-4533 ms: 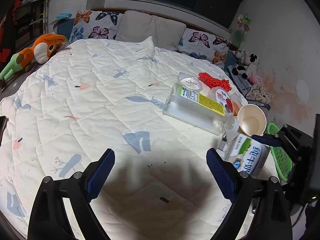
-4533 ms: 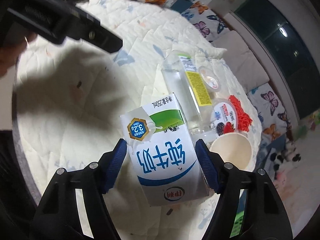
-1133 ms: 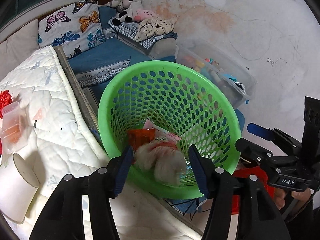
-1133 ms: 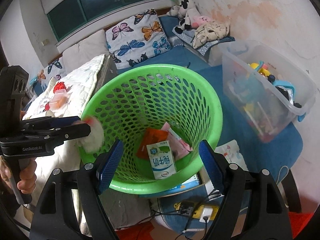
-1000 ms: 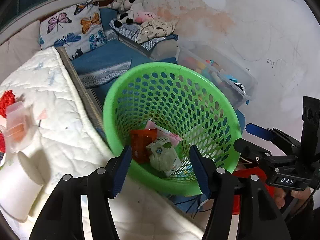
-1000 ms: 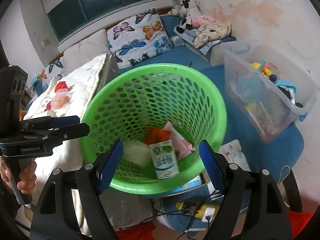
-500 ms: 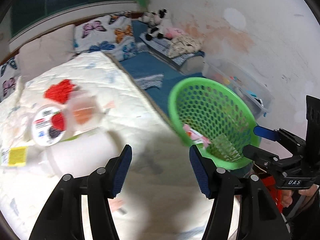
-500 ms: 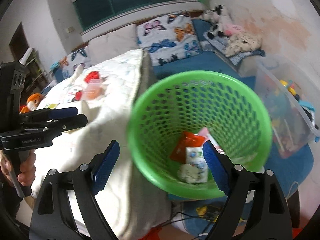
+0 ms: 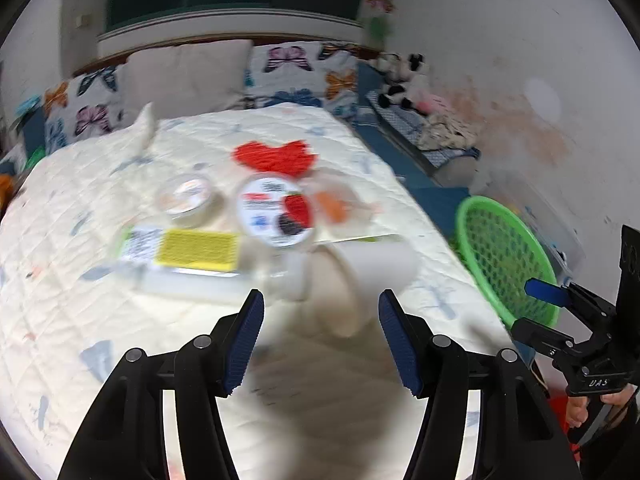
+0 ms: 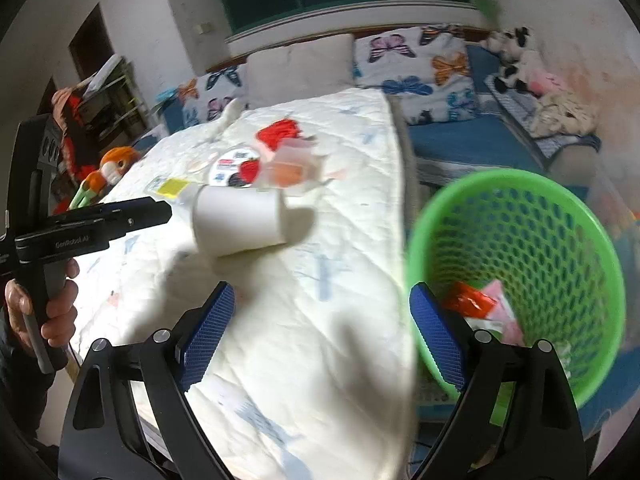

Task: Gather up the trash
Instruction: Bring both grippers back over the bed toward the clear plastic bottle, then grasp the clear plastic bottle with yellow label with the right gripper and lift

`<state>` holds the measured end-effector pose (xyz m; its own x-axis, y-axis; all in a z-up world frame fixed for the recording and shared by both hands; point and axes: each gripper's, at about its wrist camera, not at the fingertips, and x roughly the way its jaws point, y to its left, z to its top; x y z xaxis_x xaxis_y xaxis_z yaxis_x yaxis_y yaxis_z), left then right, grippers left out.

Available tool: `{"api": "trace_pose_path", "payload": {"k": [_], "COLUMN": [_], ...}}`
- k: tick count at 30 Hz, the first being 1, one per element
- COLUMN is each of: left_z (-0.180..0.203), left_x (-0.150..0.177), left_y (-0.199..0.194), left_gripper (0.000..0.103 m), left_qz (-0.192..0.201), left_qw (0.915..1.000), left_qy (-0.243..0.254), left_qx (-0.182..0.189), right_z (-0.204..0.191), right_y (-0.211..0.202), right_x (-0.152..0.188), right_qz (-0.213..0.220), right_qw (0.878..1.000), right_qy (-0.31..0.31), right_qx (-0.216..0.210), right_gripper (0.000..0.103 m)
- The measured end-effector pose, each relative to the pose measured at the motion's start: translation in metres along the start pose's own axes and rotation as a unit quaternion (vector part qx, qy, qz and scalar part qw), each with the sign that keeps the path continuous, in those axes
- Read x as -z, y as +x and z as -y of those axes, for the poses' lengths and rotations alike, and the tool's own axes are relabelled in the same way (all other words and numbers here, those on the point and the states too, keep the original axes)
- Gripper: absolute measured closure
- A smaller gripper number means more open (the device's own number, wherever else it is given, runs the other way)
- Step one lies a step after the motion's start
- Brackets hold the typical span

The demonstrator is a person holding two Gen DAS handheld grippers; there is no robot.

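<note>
My left gripper hangs open over the white quilt, empty. Just beyond its tips a white paper cup lies on its side. Past the cup lie a clear bottle with a yellow label, a round berry-printed lid, a small clear tub, a clear box with something orange and red netting. My right gripper is over the bed's edge with its jaws opening and nothing between them. To its right stands the green basket with wrappers inside.
A hand holds the left gripper at the left of the right wrist view. Butterfly pillows line the headboard. An orange plush toy lies at the bed's far side. A clear storage bin stands behind the basket.
A white wad fell from the left gripper into the basket. Both grippers then swung from the basket to the bed, and the right gripper's jaws widened.
</note>
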<state>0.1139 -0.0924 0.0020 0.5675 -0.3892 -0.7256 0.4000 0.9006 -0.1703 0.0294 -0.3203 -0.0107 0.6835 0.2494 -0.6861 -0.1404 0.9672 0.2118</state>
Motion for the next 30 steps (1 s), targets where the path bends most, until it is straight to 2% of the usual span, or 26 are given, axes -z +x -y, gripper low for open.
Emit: {"api": "trace_pose_path", "payload": {"k": [12,18,26,30], "left_z": [-0.076,-0.108,-0.138,-0.150], "left_x": [0.017,0.026,0.035,0.041], "left_y": [-0.014,-0.028,-0.042,-0.042], "left_gripper": [0.045,0.045,0.045,0.045], "left_qz": [0.000,0.007,0.010,0.006], "left_qw": [0.9959,0.9918,0.9861,0.9837], "left_qy": [-0.081,-0.111,-0.139,-0.151], "left_qx": [-0.040,-0.064,-0.090,-0.097], "right_z": [-0.052,-0.082,-0.136,-0.157], "right_y": [0.030,0.047,0.089,0.112], "right_x": [-0.027,-0.052,-0.080,-0.087], "right_qz": [-0.020,-0.034,-0.060,-0.074], "right_qw": [0.996,0.989,0.967,0.957], "right_qy": [-0.080,-0.131,-0.222,-0.256], "right_qx": [-0.030,-0.067,-0.108,-0.112], "right_gripper": [0.014,0.014,0.014,0.015]}}
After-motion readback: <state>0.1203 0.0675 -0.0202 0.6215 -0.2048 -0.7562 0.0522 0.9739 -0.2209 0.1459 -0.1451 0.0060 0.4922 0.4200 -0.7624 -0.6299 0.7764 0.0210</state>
